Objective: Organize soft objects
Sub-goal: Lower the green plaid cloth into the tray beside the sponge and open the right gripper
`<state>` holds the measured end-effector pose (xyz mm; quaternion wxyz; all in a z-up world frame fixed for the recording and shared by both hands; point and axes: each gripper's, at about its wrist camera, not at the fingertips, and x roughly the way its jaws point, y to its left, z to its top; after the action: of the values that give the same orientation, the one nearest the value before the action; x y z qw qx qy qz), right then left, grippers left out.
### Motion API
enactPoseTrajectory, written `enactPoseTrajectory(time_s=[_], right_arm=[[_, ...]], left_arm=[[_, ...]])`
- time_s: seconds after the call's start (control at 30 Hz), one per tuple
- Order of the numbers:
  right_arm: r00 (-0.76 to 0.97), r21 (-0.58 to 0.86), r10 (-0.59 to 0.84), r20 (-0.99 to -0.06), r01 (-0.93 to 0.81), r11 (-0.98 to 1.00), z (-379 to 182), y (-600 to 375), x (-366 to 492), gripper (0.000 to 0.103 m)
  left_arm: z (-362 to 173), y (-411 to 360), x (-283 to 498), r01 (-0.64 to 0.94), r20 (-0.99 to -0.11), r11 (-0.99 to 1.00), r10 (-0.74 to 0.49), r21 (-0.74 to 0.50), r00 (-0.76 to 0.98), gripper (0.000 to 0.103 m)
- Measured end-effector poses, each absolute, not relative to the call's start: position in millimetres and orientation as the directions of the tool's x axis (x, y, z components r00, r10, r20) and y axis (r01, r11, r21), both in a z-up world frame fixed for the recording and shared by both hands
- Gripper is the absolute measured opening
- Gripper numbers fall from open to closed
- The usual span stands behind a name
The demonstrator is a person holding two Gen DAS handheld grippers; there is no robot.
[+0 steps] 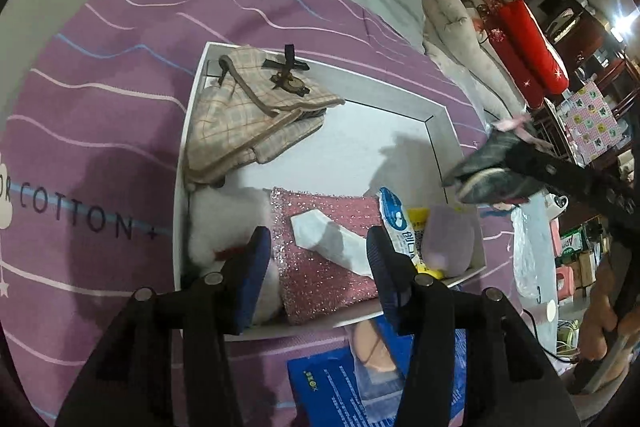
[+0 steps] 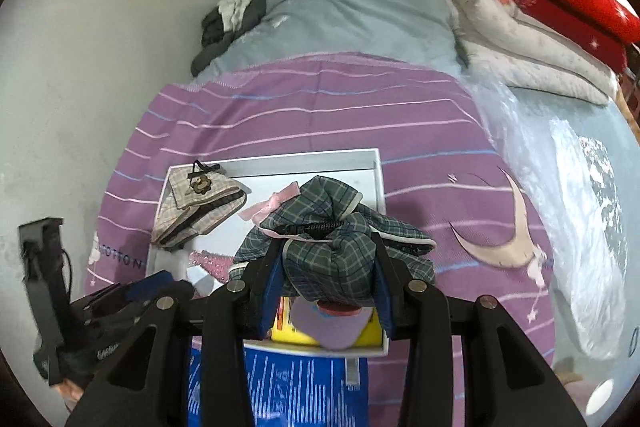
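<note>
A white shallow box (image 1: 440, 131) lies on the purple bedcover. In it are a beige plaid pouch (image 1: 256, 107), a white fluffy item (image 1: 224, 223), a pink glitter piece (image 1: 320, 267) with a white sock (image 1: 332, 239) on it, a blue-white packet (image 1: 400, 223) and a lilac pad (image 1: 452, 239). My left gripper (image 1: 316, 255) is open and empty above the box's near end. My right gripper (image 2: 328, 267) is shut on a dark green plaid pouch (image 2: 332, 247) with a pink bow, held above the box (image 2: 376, 163); it shows at the right of the left wrist view (image 1: 492, 171).
A blue printed bag (image 1: 332, 383) lies at the box's near edge. A grey quilt (image 2: 352, 11), folded white and red bedding (image 2: 552, 15) and clear plastic (image 2: 580, 211) sit on the far and right sides. A wall (image 2: 80, 87) is to the left.
</note>
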<state>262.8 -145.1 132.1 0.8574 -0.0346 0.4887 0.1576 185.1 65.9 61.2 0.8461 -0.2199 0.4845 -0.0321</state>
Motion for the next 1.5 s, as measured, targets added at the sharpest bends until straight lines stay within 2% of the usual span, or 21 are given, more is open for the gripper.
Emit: enactPoseTrajectory(time_s=[0.13,0.5,0.67,0.83,0.97,1.03,1.13,1.3,1.43,1.5], right_arm=[[0.405,0.095,0.227,-0.886,-0.319,0.943,113.4,-127.5,276.1,0.038],[0.344,0.109,0.218,-0.914,-0.307,0.945,87.5,-107.3,308.2,0.039],[0.285,0.097,0.179,-0.942,-0.279,0.955,57.7,-98.1,320.8,0.041],[0.323,0.233,0.280,-0.904,-0.178,0.956,45.0,-117.9,324.2,0.044],[0.326,0.278,0.303,-0.896,-0.124,0.953,36.1,-128.5,324.8,0.053],[0.324,0.271,0.292,-0.900,-0.109,0.956,33.1,-129.9,324.7,0.062],[0.340,0.262,0.283,-0.897,-0.107,0.959,28.8,-130.6,321.9,0.066],[0.400,0.238,0.270,-0.876,-0.131,0.963,43.4,-131.8,306.8,0.068],[0.437,0.241,0.291,-0.851,-0.167,0.956,64.1,-133.0,286.0,0.077],[0.437,0.250,0.308,-0.845,-0.187,0.950,73.3,-136.5,272.3,0.077]], left_arm=[[57.2,61.4,183.1,-0.143,-0.811,0.917,-0.246,-0.372,0.531,0.051],[58.7,60.8,179.0,-0.130,-0.810,0.927,-0.231,-0.351,0.540,0.051],[57.7,58.9,178.3,-0.134,-0.817,0.932,-0.218,-0.337,0.534,0.051],[57.5,58.0,178.2,-0.136,-0.818,0.932,-0.217,-0.336,0.533,0.051],[57.2,55.7,177.3,-0.139,-0.823,0.935,-0.208,-0.326,0.529,0.051],[57.3,54.0,177.4,-0.139,-0.825,0.938,-0.200,-0.317,0.529,0.051],[56.9,52.7,177.6,-0.138,-0.828,0.942,-0.192,-0.306,0.528,0.051],[58.8,52.5,175.5,-0.140,-0.833,0.944,-0.185,-0.298,0.522,0.051],[69.9,51.5,165.0,-0.132,-0.838,0.943,-0.200,-0.305,0.507,0.051],[77.5,49.3,158.1,-0.127,-0.842,0.949,-0.189,-0.289,0.506,0.051]])
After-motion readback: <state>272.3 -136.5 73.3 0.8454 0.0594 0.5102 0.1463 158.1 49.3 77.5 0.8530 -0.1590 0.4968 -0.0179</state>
